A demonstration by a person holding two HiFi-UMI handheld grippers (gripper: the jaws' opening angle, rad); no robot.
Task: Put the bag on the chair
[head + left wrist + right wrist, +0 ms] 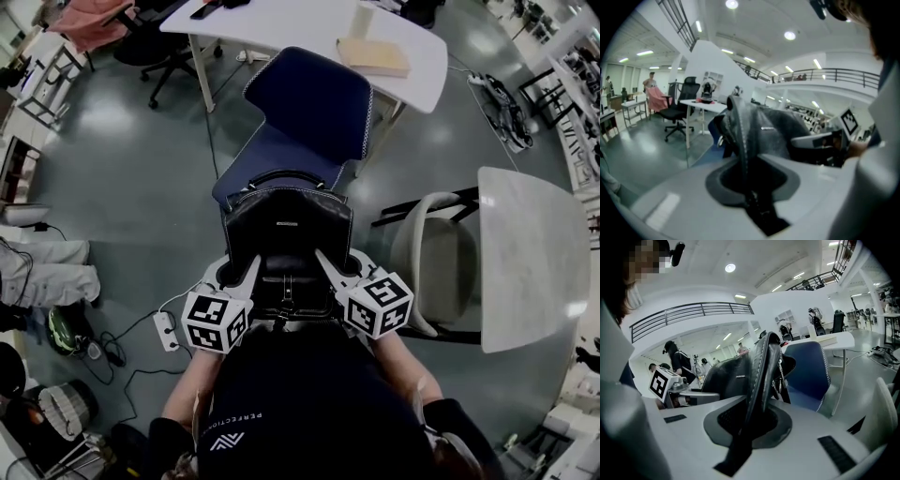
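Observation:
A black leather bag (286, 223) with a curved top handle hangs between my two grippers, just in front of the dark blue chair (314, 108). My left gripper (251, 266) is shut on the bag's left side edge, whose stitched seam (740, 140) runs down between the jaws. On the opposite side, my right gripper (322, 256) is shut on the bag's edge (761, 376), with its strap clasps hanging beside. The chair's seat (272, 155) lies just beyond the bag; I cannot tell whether the bag touches it.
Behind the chair stands a white table (281, 23) bearing a beige box (373, 56). A cream chair (436, 258) and a white tabletop (525, 253) are at the right. A power strip (165, 330) with cables lies on the floor at left. A black office chair (155, 47) is far left.

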